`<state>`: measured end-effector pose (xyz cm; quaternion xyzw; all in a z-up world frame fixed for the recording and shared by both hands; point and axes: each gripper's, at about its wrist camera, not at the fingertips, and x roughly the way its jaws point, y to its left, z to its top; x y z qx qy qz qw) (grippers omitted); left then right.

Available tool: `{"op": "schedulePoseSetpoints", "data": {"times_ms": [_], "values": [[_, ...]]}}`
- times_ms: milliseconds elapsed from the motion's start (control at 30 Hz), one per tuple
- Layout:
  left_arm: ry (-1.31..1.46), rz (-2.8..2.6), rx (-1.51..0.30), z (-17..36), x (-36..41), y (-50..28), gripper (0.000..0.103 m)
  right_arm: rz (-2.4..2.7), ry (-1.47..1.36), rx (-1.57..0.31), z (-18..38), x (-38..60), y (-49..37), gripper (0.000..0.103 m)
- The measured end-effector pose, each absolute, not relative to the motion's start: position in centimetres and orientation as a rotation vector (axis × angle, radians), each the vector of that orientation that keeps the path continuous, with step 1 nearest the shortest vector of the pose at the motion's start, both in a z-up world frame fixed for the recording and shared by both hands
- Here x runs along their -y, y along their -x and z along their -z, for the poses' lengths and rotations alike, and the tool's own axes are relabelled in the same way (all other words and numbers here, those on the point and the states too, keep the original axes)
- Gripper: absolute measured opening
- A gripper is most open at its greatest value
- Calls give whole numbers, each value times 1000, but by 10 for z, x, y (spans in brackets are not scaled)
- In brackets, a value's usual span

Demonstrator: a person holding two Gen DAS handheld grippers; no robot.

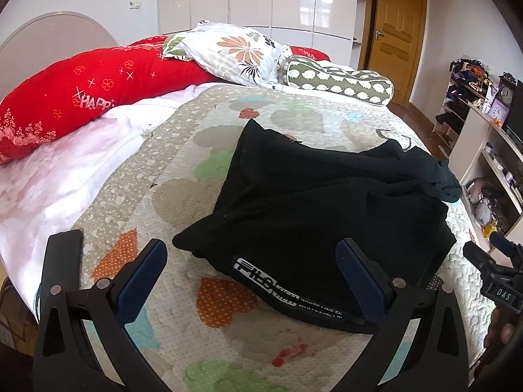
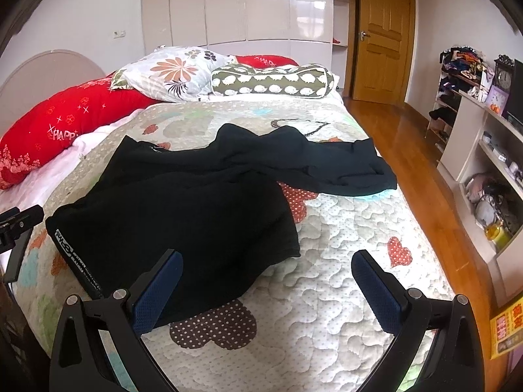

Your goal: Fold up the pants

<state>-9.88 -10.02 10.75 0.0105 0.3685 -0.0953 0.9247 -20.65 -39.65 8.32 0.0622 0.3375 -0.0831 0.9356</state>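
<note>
Pants (image 2: 183, 202), black, lie crumpled on the quilt (image 2: 343, 261) of the bed, with the printed waistband (image 1: 287, 294) at the near edge and one leg thrown across toward the far right side. Left gripper (image 1: 251, 281) is spread wide over the waistband and holds nothing. Right gripper (image 2: 266, 290) is also spread wide and empty, its left finger (image 2: 157, 290) over the black cloth and its right finger above bare quilt.
</note>
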Motion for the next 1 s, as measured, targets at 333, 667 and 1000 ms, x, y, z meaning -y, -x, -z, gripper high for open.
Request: {"op": "schedulePoseSetpoints", "data": {"times_ms": [333, 667, 1000], "values": [[-38, 199, -765, -106, 108, 99, 103, 175, -117, -705, -82, 393, 205, 103], [-36, 202, -787, -98, 109, 94, 103, 172, -117, -731, -75, 393, 200, 103], [115, 201, -906, -59, 76, 69, 103, 209, -159, -768, -54, 423, 199, 103]]}}
